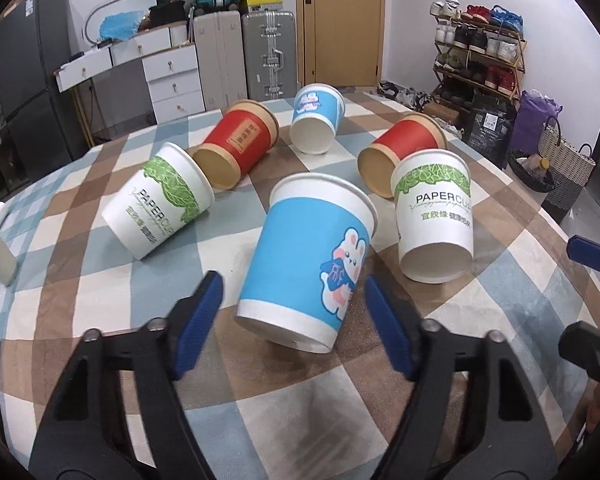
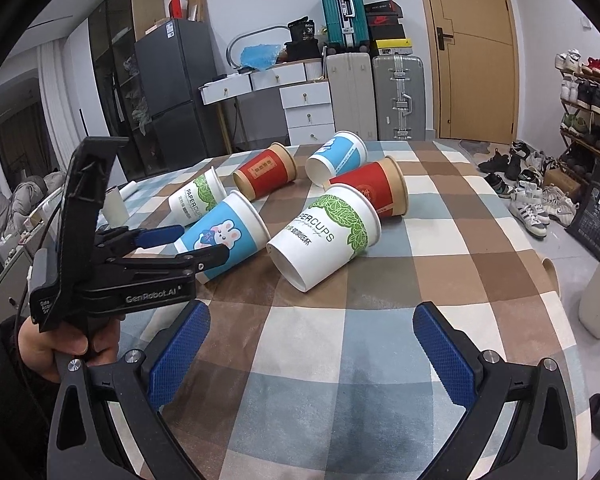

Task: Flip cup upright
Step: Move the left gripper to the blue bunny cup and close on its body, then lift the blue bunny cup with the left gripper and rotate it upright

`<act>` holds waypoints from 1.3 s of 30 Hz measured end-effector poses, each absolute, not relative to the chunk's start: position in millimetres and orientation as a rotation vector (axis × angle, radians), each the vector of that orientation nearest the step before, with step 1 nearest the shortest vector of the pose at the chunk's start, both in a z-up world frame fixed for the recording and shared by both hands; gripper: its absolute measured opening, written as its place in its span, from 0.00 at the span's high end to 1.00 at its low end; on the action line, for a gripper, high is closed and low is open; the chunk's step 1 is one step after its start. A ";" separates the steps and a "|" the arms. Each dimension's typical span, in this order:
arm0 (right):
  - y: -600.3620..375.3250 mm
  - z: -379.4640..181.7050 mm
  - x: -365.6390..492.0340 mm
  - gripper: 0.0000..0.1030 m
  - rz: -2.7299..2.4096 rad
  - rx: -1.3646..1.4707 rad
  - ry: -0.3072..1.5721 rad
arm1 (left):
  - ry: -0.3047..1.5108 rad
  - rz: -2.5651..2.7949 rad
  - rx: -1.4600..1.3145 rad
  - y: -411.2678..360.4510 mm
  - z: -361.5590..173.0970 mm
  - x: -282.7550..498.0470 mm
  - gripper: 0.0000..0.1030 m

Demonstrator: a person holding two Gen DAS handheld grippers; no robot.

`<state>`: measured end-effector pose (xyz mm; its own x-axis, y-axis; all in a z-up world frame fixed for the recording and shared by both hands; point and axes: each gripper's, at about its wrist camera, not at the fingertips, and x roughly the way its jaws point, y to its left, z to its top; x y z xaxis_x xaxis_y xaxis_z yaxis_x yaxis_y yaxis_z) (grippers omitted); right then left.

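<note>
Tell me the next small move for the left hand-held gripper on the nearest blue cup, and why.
Probably ease the left hand-held gripper forward so its open jaws straddle the blue bunny cup, then close. The cup lies on its side on the checked tablecloth, base toward the gripper, already lined up between the fingers but not yet gripped.

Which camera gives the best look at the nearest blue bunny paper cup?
Left wrist view: the blue paper cup with the bunny print lies large and unobstructed between the open left gripper fingers. Right wrist view shows it smaller, its base hidden behind the left gripper.
</note>
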<state>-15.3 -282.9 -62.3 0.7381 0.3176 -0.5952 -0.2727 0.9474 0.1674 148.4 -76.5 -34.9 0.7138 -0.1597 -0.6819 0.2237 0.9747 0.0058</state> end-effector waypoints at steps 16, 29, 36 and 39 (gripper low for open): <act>-284.6 -62.0 -15.3 0.00 0.324 0.080 0.662 | 0.725 -0.234 0.006 -66.4 -28.0 122.2 0.48; -278.8 -54.9 -24.5 0.00 0.344 0.102 0.648 | 0.681 -0.197 -0.079 -50.7 -1.0 26.6 0.48; -274.3 -52.9 -30.5 0.00 0.351 0.108 0.663 | 0.698 -0.176 -0.128 -53.0 -6.4 -13.6 0.48; -270.7 -54.3 -29.6 0.00 0.350 0.097 0.682 | 0.717 -0.168 -0.146 -58.2 -15.4 -21.9 0.48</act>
<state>-29.6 -270.7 -54.3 0.7209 0.3475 -0.5996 -0.2845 0.9373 0.2012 -21.9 -58.2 -15.4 0.7413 -0.2028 -0.6398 0.1030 0.9764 -0.1901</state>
